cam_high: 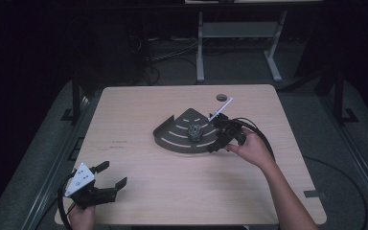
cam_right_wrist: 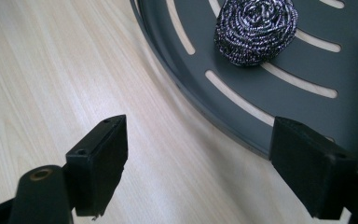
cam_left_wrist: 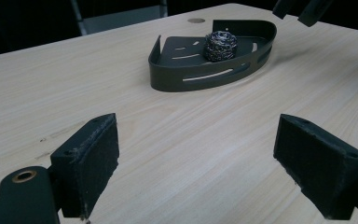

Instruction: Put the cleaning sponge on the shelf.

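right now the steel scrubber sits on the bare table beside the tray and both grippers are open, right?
Not quite: the scrubber sits inside the tray, not on the bare table, as the right gripper view shows. Both grippers, left and right, are open.

Black left gripper [cam_high: 110,175] with grey triangular plate, black right gripper [cam_high: 214,139], looping cables, bare forearms

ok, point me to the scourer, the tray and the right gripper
scourer [cam_right_wrist: 255,30]: right gripper view, middle of the steel-wool ball.
tray [cam_left_wrist: 200,77]: left gripper view, slotted front wall.
right gripper [cam_high: 219,139]: high view, between its open jaws at the tray's edge.
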`<state>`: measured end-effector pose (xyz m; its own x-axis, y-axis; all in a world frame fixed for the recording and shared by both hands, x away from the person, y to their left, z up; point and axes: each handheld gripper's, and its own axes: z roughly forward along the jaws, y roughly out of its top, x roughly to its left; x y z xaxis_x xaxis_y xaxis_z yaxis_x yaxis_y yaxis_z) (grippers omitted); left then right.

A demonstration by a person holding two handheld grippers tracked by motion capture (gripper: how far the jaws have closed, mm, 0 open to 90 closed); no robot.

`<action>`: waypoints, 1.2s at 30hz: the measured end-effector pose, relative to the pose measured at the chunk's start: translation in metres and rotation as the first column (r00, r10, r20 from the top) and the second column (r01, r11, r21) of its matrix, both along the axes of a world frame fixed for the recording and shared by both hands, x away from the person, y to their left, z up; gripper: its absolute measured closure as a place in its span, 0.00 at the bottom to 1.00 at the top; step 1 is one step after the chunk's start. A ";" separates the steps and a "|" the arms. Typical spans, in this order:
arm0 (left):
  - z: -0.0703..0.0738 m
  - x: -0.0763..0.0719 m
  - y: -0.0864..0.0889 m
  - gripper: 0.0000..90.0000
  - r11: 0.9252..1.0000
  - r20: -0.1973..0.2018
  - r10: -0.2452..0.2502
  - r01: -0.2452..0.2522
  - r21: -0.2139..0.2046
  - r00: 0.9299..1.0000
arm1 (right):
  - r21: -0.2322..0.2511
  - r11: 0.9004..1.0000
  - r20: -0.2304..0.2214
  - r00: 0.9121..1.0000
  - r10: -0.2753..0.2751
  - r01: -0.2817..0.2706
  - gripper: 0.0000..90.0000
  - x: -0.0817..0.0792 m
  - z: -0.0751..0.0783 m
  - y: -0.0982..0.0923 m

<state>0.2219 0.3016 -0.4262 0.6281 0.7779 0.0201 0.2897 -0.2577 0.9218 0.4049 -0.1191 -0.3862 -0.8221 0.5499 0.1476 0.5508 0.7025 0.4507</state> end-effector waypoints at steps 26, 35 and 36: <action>0.000 -0.001 -0.001 0.15 1.000 0.002 -0.003 0.003 0.000 1.000 | 0.032 0.999 -0.019 1.000 -0.022 0.023 0.21 -0.033 -0.024 -0.027; 0.000 0.000 -0.001 0.15 1.000 0.000 -0.004 0.004 0.006 1.000 | 0.019 0.999 -0.014 0.999 -0.033 0.033 0.21 -0.047 -0.032 -0.037; 0.000 0.000 -0.001 0.15 1.000 0.000 -0.004 0.004 0.006 1.000 | 0.019 0.999 -0.014 0.999 -0.033 0.033 0.21 -0.047 -0.032 -0.037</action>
